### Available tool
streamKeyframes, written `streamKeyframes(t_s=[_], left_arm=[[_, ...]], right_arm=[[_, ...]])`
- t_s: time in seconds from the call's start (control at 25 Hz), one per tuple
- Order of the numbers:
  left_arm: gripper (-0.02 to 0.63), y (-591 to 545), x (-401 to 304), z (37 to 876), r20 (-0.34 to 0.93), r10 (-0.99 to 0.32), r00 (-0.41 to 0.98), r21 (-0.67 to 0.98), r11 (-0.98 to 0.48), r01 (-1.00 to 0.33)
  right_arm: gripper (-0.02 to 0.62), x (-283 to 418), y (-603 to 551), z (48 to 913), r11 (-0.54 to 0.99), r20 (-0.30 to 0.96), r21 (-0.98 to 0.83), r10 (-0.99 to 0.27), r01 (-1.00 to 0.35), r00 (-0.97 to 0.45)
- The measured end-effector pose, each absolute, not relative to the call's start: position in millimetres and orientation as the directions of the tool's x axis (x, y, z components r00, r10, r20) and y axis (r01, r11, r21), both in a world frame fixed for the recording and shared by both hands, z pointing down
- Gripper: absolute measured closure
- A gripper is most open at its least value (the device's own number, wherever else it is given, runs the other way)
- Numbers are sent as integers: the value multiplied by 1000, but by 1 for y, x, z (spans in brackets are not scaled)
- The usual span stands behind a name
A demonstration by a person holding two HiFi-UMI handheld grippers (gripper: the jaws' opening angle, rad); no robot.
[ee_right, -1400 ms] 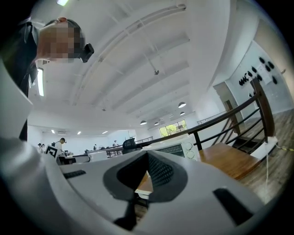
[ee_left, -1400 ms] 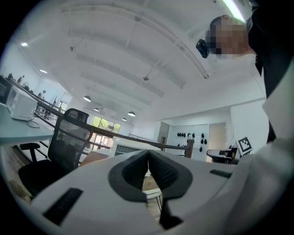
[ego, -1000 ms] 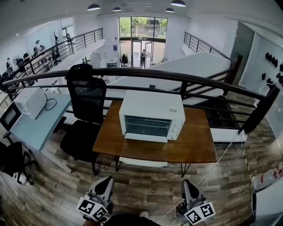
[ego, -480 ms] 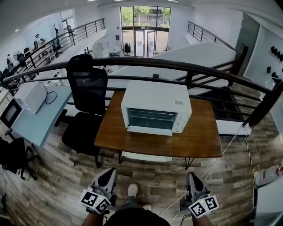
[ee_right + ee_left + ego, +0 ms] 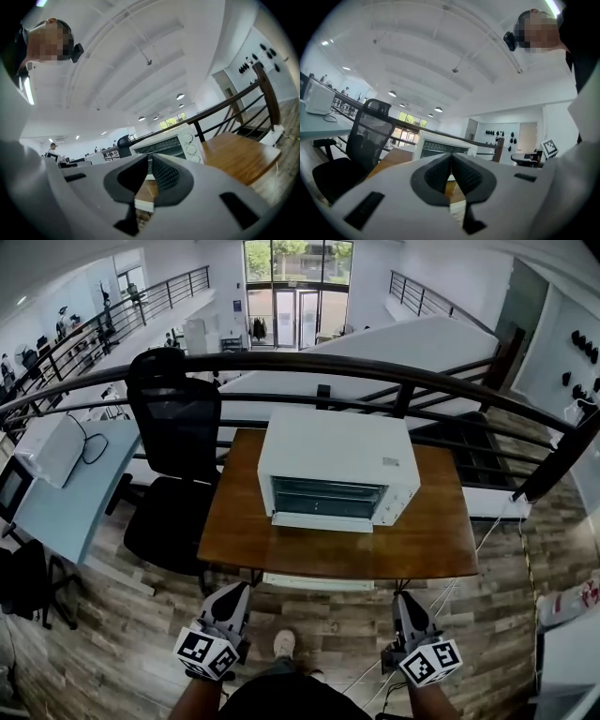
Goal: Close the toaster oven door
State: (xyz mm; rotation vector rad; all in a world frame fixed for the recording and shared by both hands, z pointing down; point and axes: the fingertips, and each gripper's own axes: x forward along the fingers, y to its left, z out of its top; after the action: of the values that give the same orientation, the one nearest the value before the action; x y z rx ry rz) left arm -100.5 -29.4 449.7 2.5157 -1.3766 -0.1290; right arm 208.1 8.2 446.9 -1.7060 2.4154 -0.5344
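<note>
A white toaster oven (image 5: 333,456) stands on a wooden table (image 5: 441,540), its dark glass front facing me. A white strip juts out along its lower front edge; I cannot tell how far the door stands ajar. Both grippers hang low, well short of the table, above the plank floor. My left gripper (image 5: 234,592) is shut with nothing in it, its pads meeting in the left gripper view (image 5: 451,157). My right gripper (image 5: 403,601) is opening: a thin gap shows between its pads (image 5: 150,159), with nothing between them. The oven shows beyond each gripper's jaws (image 5: 440,146) (image 5: 164,143).
A black office chair (image 5: 173,427) stands at the table's left side. A dark railing (image 5: 375,371) runs behind the table. Further left is a light blue desk (image 5: 66,502) with a white appliance (image 5: 47,446). My shoe (image 5: 284,645) shows on the floor between the grippers.
The table and oven have come nearer and sit larger in the head view. Both grippers stay low at the bottom of that view, pointing towards the table.
</note>
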Motion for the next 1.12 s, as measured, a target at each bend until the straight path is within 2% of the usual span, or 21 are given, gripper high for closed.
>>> streamKeyframes(t_s=[0.44,0.68,0.76,1.12], left_arm=[[592,-73,-116,519,189,-810,554,344,-474,-810],[591,-86,-124,574,297,-778,553,445,-400,-801],[547,-90,-123,589,321,-766,557,482,-374,-792],[457,-97,-109,654,442,-701,560,558,-274,-783]], right_arm=[[547,186,-49,519,233,250,-360,-909,-904,-334],[518,198,-53,569,136,367,-360,-889,-923,-275],[514,200,-52,584,120,409,-349,-873,-929,-266],[464,219,-50,637,6,518,-356,-831,-934,-203]])
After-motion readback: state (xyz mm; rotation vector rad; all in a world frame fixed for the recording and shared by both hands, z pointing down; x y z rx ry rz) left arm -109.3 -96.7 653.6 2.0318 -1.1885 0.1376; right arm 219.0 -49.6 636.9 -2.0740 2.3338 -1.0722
